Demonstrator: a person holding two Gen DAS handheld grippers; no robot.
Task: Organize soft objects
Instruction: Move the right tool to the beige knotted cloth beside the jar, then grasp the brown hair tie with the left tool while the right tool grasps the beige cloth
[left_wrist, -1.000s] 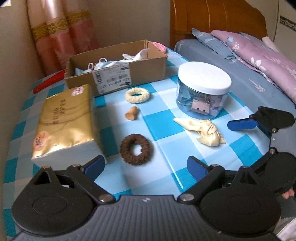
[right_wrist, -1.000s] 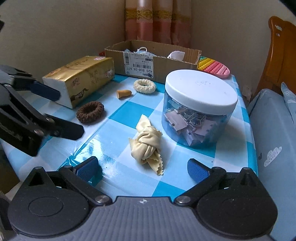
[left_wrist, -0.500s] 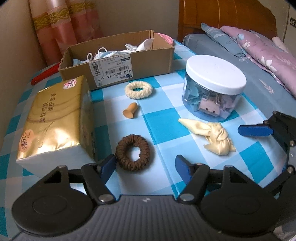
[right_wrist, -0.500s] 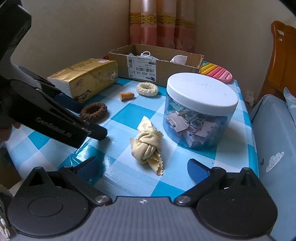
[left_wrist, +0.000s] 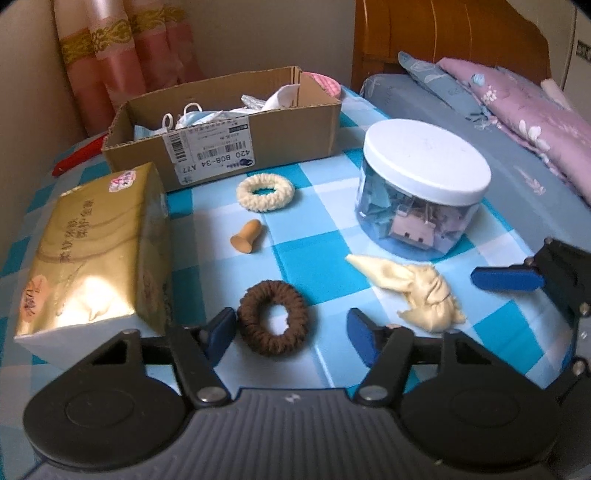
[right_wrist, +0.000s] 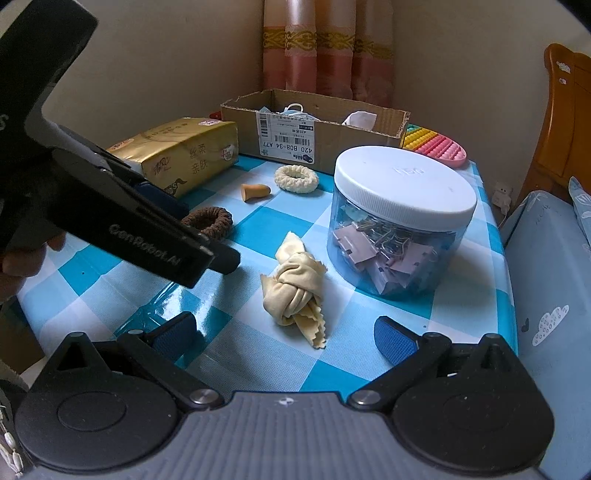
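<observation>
A brown scrunchie (left_wrist: 273, 317) lies on the blue-checked tablecloth (left_wrist: 314, 266). My left gripper (left_wrist: 290, 334) straddles it, its jaws closing. The left pad is at the ring's edge and the right pad stands clear of it. A knotted yellow cloth (right_wrist: 295, 291) lies just ahead of my right gripper (right_wrist: 286, 334), which is open with nothing between its pads. Farther back are a cream scrunchie (left_wrist: 265, 192) and a small orange foam plug (left_wrist: 246, 240). Behind them a cardboard box (left_wrist: 258, 136) holds face masks and a white cloth.
A gold tissue pack (left_wrist: 96, 254) lies close on the left of the brown scrunchie. A white-lidded jar of binder clips (left_wrist: 424, 188) stands right of centre. A pink bubble toy (right_wrist: 436, 147) sits behind the box. A bed (left_wrist: 517, 147) borders the table on the right.
My left gripper has come forward and down over the brown scrunchie, and its jaws have narrowed around it. The right gripper has stayed still.
</observation>
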